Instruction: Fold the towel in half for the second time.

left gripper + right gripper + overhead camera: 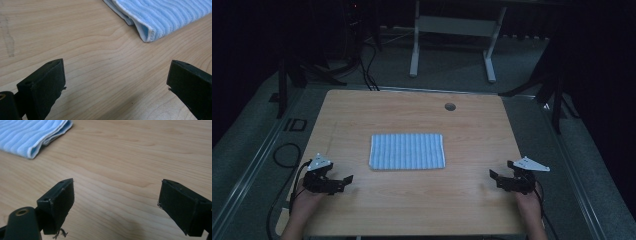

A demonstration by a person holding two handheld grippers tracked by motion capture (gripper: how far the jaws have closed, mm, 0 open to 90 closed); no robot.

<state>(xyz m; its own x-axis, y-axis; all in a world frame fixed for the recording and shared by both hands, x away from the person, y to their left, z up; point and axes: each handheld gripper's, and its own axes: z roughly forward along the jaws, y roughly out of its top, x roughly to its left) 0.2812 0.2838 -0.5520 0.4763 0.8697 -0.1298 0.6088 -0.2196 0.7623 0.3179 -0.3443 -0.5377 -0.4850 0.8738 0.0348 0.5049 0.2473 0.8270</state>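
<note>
A folded light-blue ribbed towel (407,151) lies flat in the middle of the wooden table (412,205). My left gripper (346,181) rests near the table's front left, open, pointing right toward the towel's near left corner (160,17). My right gripper (497,179) sits near the front right, open, pointing left. Its view has the towel's corner (30,137) at upper left. Nothing lies between either pair of jaws (116,82) (116,200); bare wood shows in both gaps.
A round cable hole (450,106) sits near the table's far edge. Beyond the table stand a white desk frame (452,40) and dark stand legs (552,95) on the grey floor. Cables (287,155) trail at the left.
</note>
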